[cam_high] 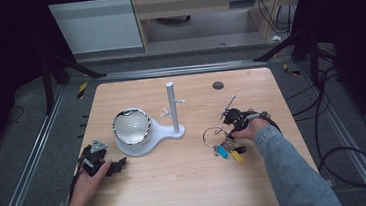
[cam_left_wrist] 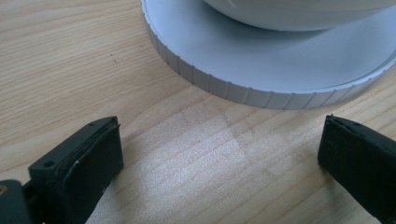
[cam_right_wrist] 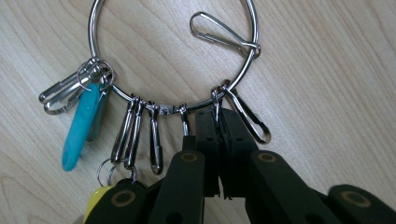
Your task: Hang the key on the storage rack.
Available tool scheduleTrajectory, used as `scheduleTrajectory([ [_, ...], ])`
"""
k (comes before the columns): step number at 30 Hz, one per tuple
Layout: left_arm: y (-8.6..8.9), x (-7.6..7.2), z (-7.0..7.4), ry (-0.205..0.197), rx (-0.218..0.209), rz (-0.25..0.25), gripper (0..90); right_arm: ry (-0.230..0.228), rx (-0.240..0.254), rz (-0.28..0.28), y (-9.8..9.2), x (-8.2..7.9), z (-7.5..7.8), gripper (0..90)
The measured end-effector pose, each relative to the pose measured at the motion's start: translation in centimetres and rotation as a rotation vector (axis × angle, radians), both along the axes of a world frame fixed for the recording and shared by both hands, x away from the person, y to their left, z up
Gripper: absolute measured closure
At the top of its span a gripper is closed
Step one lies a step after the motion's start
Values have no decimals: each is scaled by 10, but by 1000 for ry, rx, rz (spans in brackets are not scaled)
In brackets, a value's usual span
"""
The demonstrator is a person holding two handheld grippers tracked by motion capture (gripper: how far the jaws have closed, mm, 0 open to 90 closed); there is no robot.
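Right hand-held gripper (cam_right_wrist: 217, 116) clamped on key ring (cam_right_wrist: 140, 100), flat on bench (cam_high: 187, 178). Left hand-held gripper (cam_left_wrist: 219, 158) agape, empty, at 7 o'clock of bowl (cam_high: 132, 126) on white stand (cam_high: 161, 133).

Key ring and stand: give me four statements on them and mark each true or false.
1. The right claw is shut at the key ring. True.
2. The key ring hangs on the white stand. False: it lies on the table.
3. The left claw is open with nothing between its jaws. True.
4. A red tag hangs from the ring. False: the tags are a blue tag and a yellow tag.
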State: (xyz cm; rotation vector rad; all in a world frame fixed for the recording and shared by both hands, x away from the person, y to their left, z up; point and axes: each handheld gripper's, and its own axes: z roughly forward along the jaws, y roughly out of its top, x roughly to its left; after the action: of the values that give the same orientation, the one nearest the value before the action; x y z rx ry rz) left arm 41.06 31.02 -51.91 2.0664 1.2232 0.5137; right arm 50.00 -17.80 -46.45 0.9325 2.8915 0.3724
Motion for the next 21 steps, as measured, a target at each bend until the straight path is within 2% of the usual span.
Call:
scheduleTrajectory([
  [3,0,0,0,0,0,0,0,17,-6,-17,2,3,0,880],
  [10,0,0,0,0,0,0,0,26,-18,-12,3,5,1,890],
  [16,0,0,0,0,0,0,0,27,8,-27,1,2,2,892],
  [21,0,0,0,0,0,0,0,6,60,-41,-2,0,12,893],
])
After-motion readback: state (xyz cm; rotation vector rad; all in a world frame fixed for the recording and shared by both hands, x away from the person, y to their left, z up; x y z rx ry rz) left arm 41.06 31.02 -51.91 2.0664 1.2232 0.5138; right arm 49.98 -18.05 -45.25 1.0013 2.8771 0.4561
